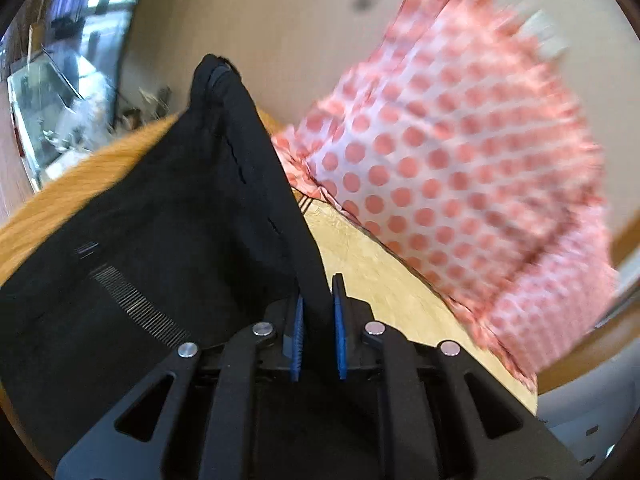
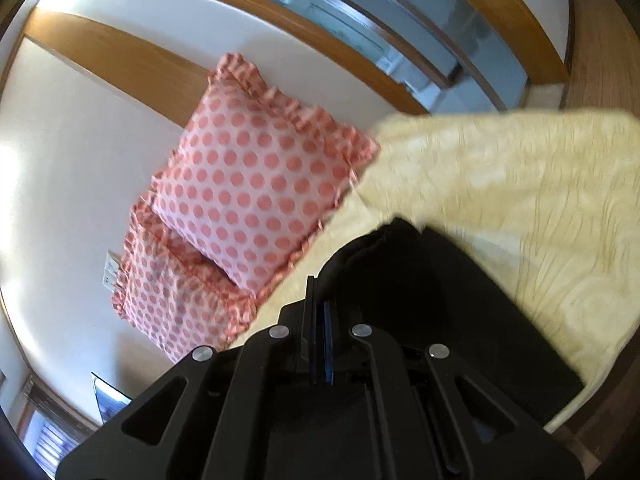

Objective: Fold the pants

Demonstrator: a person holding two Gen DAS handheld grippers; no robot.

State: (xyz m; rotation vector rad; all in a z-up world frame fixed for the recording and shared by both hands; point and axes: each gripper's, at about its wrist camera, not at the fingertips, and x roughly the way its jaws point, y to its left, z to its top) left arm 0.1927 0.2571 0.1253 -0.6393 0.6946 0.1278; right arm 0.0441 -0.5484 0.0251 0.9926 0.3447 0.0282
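The black pants [image 1: 168, 220] are lifted above the bed. In the left wrist view my left gripper [image 1: 318, 304] is shut on a fold of the black pants, which rises in a peak between the blue pads and drapes down to the left. In the right wrist view my right gripper [image 2: 320, 312] is shut on another edge of the black pants [image 2: 432, 300], which spread to the right over the cream bedspread [image 2: 520, 200]. Neither gripper shows in the other's view.
Two pink polka-dot pillows [image 2: 256, 184] lean against the white wall and wooden headboard [image 2: 120, 60]; one also fills the right of the left wrist view [image 1: 460, 160]. The bed's yellow cover [image 1: 376, 272] lies below the left gripper. A window [image 1: 60, 92] is at far left.
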